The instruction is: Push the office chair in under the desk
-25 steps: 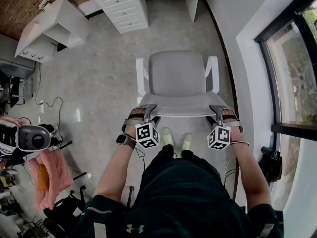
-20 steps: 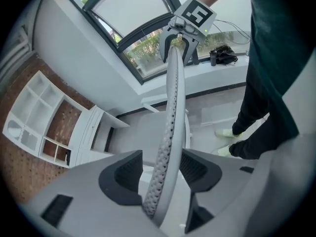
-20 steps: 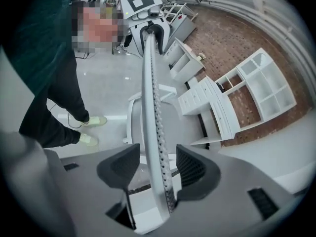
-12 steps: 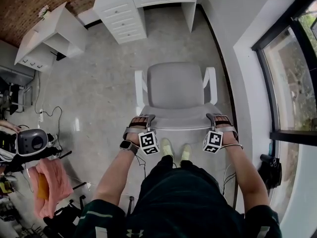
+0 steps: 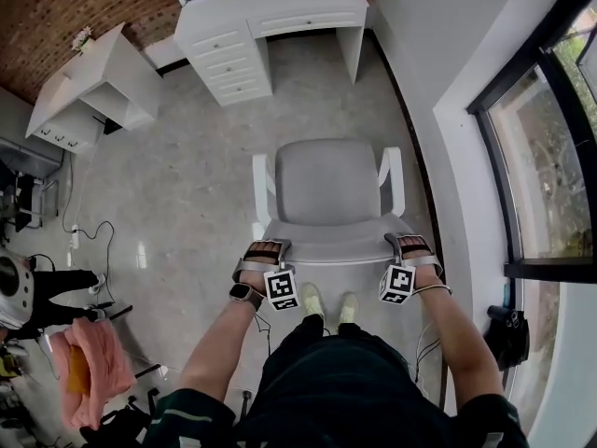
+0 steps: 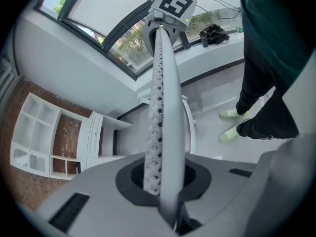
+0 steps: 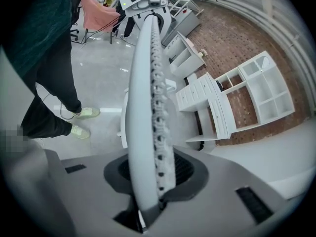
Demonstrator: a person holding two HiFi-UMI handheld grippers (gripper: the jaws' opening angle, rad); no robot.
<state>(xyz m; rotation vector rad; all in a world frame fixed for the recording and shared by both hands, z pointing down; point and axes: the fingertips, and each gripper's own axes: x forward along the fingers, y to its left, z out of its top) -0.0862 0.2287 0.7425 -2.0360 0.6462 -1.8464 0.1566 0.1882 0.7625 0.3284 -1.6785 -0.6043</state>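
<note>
The office chair [image 5: 326, 180] stands on the floor [image 5: 187, 175], well apart from the desk [image 5: 280, 12] ahead, with its seat facing the desk. The left hand-held gripper [image 5: 265, 249] and right hand-held gripper [image 5: 408, 244] have just been closing on the top edge of the backrest [image 5: 331, 248], one near each corner, and both now clamp it. Keep both grips firm. Push evenly and straight. Correct any swivel early, so the armrests [image 5: 264, 171] should clear the drawer unit [image 5: 229, 54].

Glossy grey floor [image 5: 187, 185]; brick wall [image 5: 47, 7] upper left; white shelf unit [image 5: 89, 87]; window [image 5: 550, 185] right.
</note>
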